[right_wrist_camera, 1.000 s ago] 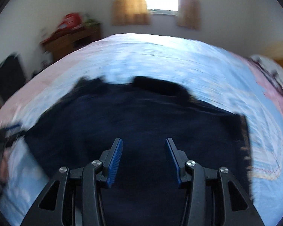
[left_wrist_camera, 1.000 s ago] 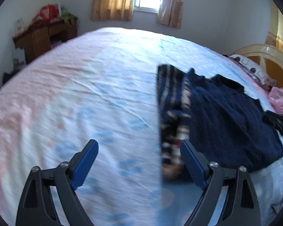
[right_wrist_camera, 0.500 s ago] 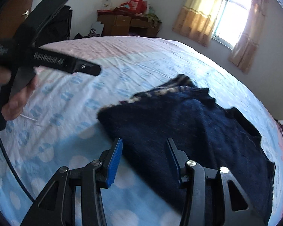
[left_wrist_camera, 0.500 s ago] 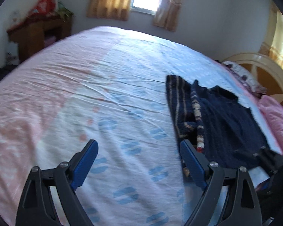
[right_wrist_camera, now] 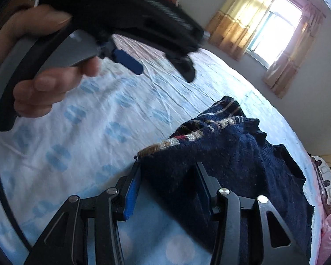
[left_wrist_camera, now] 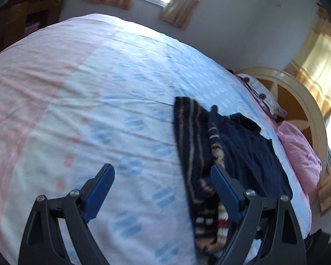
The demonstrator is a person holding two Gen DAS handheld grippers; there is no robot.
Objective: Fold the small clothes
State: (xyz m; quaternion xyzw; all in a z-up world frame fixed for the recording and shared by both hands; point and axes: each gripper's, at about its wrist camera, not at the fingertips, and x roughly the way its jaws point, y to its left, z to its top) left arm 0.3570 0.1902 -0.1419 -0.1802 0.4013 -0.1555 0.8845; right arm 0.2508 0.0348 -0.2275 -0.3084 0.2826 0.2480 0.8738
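Observation:
A small navy knit sweater with tan and red patterned bands lies on the bed, partly folded over itself. My left gripper is open and empty above the sheet; its right finger is by the sweater's left edge. My right gripper is open, its jaws standing on either side of the sweater's near corner, the fabric between them but not pinched. The left gripper, held in a hand, shows at the upper left of the right wrist view.
The bed has a pink and light-blue patterned sheet. A pink pillow and a curved wooden headboard are at the right. A wooden desk stands at the far left. Curtained window at the back.
The right gripper has moved in over the sweater's near corner. The left gripper has swung closer to the sweater's left edge and now looms large in the right wrist view.

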